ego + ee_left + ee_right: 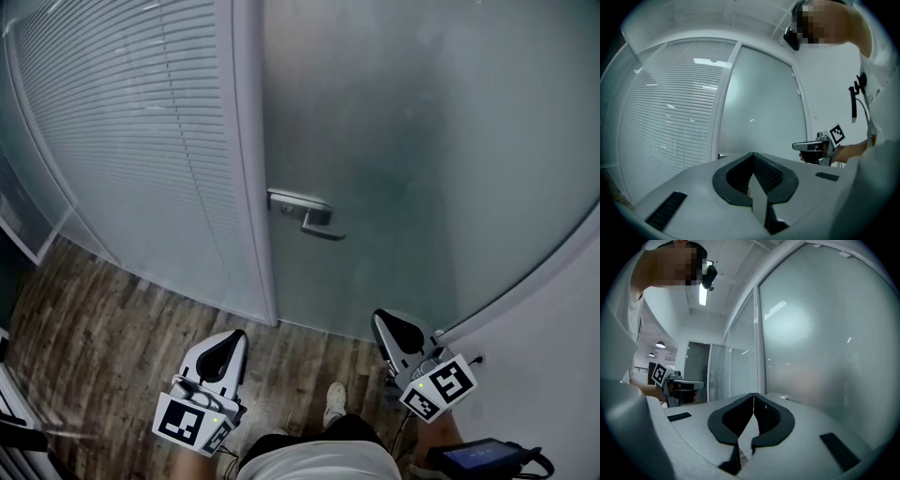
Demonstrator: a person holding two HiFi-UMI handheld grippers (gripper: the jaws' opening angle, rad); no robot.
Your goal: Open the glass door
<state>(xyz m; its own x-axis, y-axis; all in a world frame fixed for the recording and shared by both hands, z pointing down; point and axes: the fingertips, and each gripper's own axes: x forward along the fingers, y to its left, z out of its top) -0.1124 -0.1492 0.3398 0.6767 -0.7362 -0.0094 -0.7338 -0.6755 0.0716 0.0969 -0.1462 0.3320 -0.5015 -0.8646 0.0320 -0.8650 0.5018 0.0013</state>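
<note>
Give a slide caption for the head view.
Left claw and right claw, both shut, face the closed glass door; handle untouched.

Wood-plank floor (pixel 94 328) under 1 shoe (pixel 334 405)

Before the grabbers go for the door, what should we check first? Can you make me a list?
1. Handle in sight: ok. The door handle sticks out from the glass door with nothing on it.
2. Door ready to open: ok. It looks shut against its frame.
3. Jaws open to grab: not ok. The left gripper and the right gripper are both shut and hold nothing.
4. A gripper touching the handle: not ok. Both are apart from it.
5. Door unlocked: cannot tell.
</note>
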